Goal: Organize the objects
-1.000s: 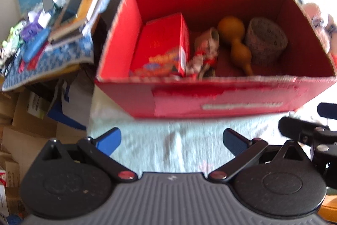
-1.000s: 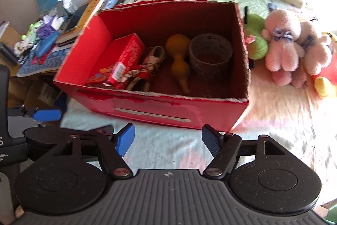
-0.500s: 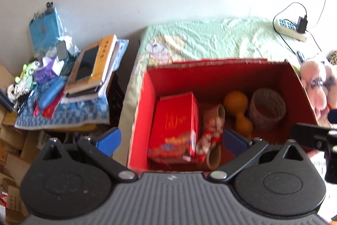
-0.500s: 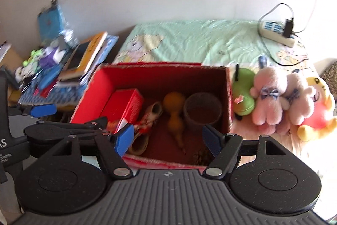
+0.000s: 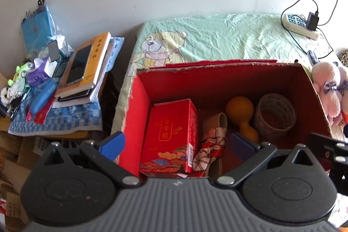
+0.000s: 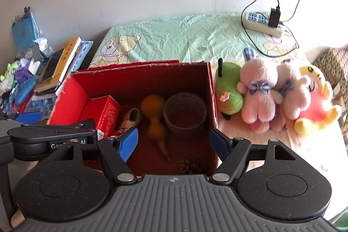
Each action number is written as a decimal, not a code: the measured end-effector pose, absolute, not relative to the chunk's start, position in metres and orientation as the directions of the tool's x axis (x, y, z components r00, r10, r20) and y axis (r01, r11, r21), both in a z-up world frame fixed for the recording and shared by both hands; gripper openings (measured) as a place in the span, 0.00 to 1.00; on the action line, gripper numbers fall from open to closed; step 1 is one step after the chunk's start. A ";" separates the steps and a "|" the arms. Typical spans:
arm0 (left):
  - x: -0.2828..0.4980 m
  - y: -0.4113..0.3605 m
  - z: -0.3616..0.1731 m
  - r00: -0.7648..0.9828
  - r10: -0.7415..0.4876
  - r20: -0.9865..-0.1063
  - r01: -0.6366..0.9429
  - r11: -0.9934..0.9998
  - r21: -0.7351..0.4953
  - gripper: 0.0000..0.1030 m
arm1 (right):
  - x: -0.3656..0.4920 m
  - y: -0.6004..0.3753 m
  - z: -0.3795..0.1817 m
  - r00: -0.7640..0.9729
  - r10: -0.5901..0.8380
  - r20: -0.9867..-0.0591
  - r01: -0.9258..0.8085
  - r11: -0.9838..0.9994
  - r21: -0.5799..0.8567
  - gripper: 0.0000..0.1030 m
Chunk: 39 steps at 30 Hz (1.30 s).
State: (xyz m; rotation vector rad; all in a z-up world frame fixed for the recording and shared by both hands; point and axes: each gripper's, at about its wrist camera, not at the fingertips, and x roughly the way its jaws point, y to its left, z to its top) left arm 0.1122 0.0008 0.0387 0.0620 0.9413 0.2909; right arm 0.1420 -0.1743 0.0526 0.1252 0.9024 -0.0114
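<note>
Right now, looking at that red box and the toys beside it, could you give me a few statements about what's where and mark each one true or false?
1. The orange gourd lies inside the red box. True.
2. The right gripper is shut on a plush toy. False: it is open and holds nothing.
3. The tape roll sits outside the box on the bedsheet. False: it is in the box, beside the gourd.
4. The pink plush lies outside the box, next to the green plush. True.
5. The left gripper is open. True.
</note>
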 end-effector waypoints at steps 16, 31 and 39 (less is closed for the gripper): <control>0.126 0.008 0.037 0.545 0.260 -0.797 -0.202 0.963 0.176 0.99 | 0.161 -0.173 0.032 0.566 0.092 -0.819 0.035 0.990 0.135 0.69; 0.152 0.009 0.002 0.516 0.153 -0.843 -0.062 0.988 0.141 0.99 | 0.185 -0.184 0.015 0.505 0.087 -0.859 0.102 0.982 0.160 0.69; 0.157 0.015 -0.011 0.478 0.143 -0.866 -0.060 0.990 0.130 0.99 | 0.194 -0.179 0.008 0.492 0.091 -0.866 0.100 0.982 0.160 0.69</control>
